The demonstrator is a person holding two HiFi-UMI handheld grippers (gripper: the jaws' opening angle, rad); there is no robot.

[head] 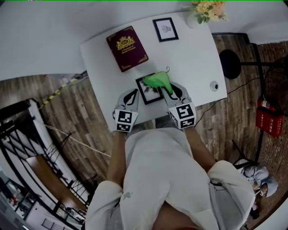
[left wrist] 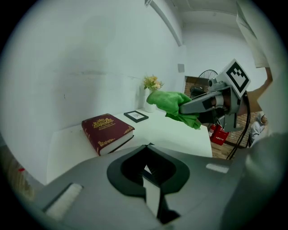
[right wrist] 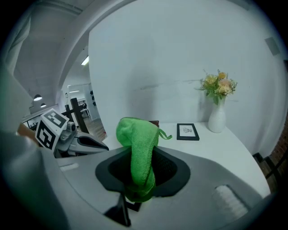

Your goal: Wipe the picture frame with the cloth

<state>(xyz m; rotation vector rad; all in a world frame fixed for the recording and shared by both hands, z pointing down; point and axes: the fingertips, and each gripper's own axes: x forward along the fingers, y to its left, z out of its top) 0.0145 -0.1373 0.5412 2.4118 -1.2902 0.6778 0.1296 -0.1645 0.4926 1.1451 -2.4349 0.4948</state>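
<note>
A small black picture frame with a white mat is at the front of the white table. My left gripper meets its left edge, and in the left gripper view its jaws are shut on a thin pale edge. My right gripper is shut on a green cloth, which drapes over the frame's upper right part. In the right gripper view the cloth stands bunched up out of the jaws. The left gripper view shows the cloth at the right gripper's tip.
A dark red book lies at the table's back left. A second small frame and a white vase of flowers are at the back. A small round object sits near the right edge. Beyond that edge is wooden floor with a red extinguisher.
</note>
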